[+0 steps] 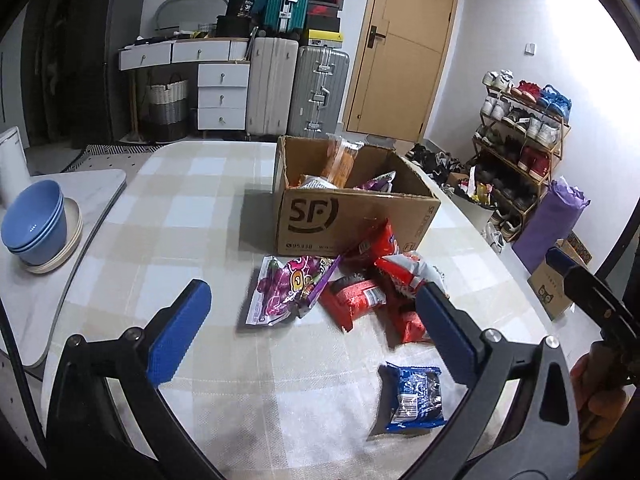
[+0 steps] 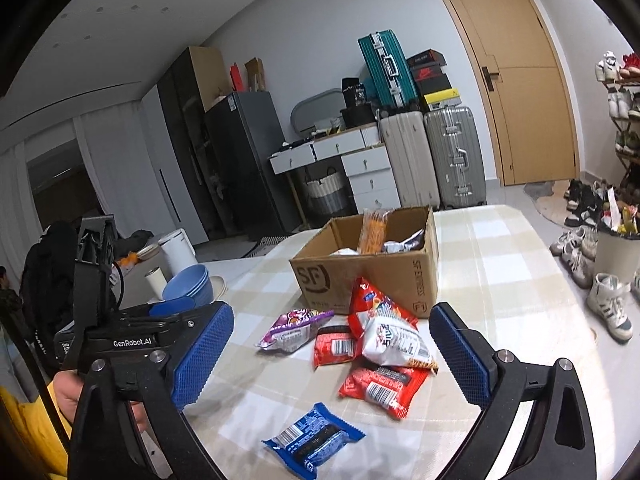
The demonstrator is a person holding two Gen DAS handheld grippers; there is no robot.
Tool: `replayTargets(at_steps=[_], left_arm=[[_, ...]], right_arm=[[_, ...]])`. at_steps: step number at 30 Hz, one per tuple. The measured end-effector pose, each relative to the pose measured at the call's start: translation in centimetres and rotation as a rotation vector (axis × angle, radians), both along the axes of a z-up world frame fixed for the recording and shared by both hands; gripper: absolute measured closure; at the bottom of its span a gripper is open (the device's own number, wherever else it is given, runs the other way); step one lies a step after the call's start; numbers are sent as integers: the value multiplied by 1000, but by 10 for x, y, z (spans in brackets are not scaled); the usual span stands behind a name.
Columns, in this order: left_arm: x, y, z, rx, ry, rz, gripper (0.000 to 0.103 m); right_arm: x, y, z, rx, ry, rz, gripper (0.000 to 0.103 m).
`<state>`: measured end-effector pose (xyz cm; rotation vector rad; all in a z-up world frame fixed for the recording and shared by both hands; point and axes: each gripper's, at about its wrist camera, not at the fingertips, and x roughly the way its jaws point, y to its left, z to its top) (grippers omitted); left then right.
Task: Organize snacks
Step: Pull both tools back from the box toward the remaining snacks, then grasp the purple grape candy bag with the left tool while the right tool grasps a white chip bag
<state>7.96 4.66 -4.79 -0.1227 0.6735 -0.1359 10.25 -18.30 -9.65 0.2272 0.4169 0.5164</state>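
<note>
An open cardboard box (image 1: 352, 216) (image 2: 372, 276) stands on the checked table and holds several snack packets. In front of it lies a heap of snacks: a purple packet (image 1: 284, 292) (image 2: 292, 328), red packets (image 1: 356, 296) (image 2: 380, 388) and a white and red bag (image 2: 396, 340). A blue packet (image 1: 416, 396) (image 2: 316, 440) lies nearest to me. My left gripper (image 1: 308, 332) hangs open above the table before the heap, nothing between its blue pads. My right gripper (image 2: 332, 356) is open too, empty, above the heap.
Stacked blue bowls (image 1: 36, 224) (image 2: 192, 284) sit on a side table at the left. Suitcases (image 1: 296, 88), a drawer unit and a door (image 1: 404, 48) stand behind the table. A shoe rack (image 1: 520, 136), a purple roll and a floor box are at the right.
</note>
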Motion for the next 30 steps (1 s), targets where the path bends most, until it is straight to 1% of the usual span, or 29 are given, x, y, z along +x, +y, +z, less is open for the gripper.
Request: replayTargets(at_steps=[7, 14, 25, 30], left_arm=[[5, 0, -7, -5, 24, 6, 1], [5, 9, -16, -18, 52, 29, 1], [17, 12, -35, -23, 101, 44, 1], [32, 13, -47, -20, 136, 50, 1]], right_arm=[[0, 6, -3, -3, 13, 8, 2], [-1, 6, -1, -5, 11, 10, 2], [7, 12, -13, -13, 42, 18, 2], [17, 13, -21, -27, 69, 9, 2]])
